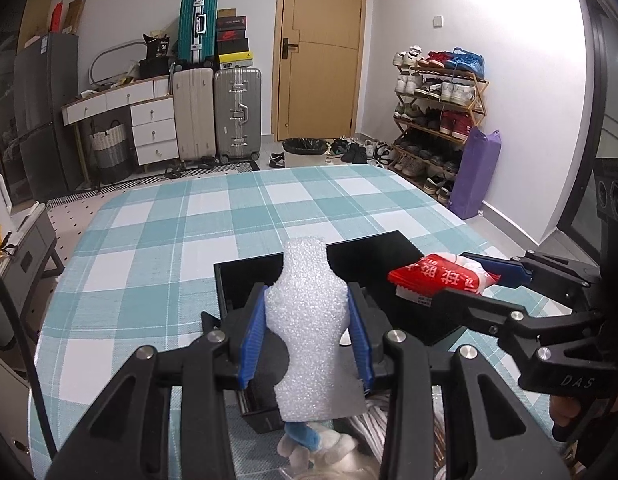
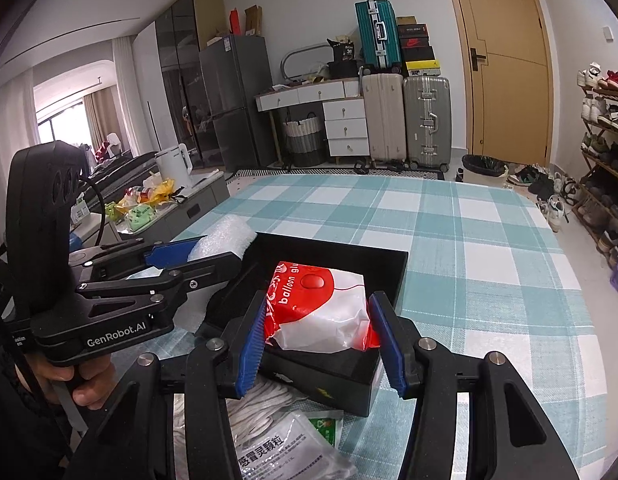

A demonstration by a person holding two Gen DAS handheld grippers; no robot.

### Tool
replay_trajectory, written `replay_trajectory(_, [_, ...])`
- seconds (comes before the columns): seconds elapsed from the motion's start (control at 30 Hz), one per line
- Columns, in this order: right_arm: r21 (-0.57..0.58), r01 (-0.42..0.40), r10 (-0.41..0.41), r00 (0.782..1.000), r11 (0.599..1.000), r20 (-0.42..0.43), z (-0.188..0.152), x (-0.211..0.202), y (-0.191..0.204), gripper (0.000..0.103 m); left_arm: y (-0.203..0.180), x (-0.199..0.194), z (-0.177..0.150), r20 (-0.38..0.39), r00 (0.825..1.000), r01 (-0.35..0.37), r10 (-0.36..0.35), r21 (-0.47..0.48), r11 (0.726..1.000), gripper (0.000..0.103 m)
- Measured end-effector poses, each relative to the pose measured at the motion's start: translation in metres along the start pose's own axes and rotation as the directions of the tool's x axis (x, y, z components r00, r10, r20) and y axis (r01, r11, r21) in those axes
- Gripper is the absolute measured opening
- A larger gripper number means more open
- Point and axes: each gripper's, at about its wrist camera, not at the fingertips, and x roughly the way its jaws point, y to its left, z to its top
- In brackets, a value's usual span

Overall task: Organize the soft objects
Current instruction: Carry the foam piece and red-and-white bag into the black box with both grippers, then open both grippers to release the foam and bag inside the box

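The left gripper [image 1: 309, 332] reaches forward over the near edge of a black tray [image 1: 373, 252] on the teal-and-white checked tablecloth [image 1: 169, 240], its blue-padded fingers [image 1: 253, 336] pinching a piece of white foam [image 1: 309, 312] that stands upright between them, its narrower top rising above the tray's back wall. The right gripper [image 2: 323, 332] comes in from the right side, angled across the tray [image 2: 341, 248], and its fingers [image 2: 389, 344] squeeze a red-and-white plastic packet [image 2: 321, 308] printed with "balloon", held above the tray's interior. From the left wrist view the same packet [image 1: 441, 276] shows clamped at the tip of the right gripper [image 1: 481, 280], over the tray's right portion, and a blue-and-white plush toy [image 1: 309, 440] lies on the cloth beneath the left gripper, beside striped fabric [image 1: 373, 424]. The right wrist view shows things the other does not: the left gripper [image 2: 205, 256] seen side-on with "GenRobot.AI" on its body, the person's hand [image 2: 81, 380] wrapped around its handle, the foam [image 2: 225, 240] poking past its fingers at the tray's left rim, and a clear bag with Chinese print [image 2: 285, 448] lying over white cord on the table's near edge.
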Motion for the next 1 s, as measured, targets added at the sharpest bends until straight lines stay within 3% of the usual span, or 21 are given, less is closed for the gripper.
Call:
replay_trajectory(0.77, [-0.023,0.015,-0.015,1.000,1.000,-0.023,0.003,0.017,0.000,0.051,0.003,0.023,0.007,-0.019,1.000,0.010,-0.010,-0.011,1.000,0.037])
replay_trajectory(0.87, [-0.026,0.020,-0.021,0.999,0.999,-0.028,0.003,0.020,-0.001,0.055,0.002,0.025,0.006,-0.025,1.000,0.014,-0.014,-0.007,1.000,0.037])
replay_trajectory(1.0, [-0.031,0.037,-0.038,0.999,0.999,-0.025,0.003,0.018,-0.002,0.069,-0.001,0.025,0.005,-0.037,0.999,0.004,-0.004,0.004,1.000,0.043])
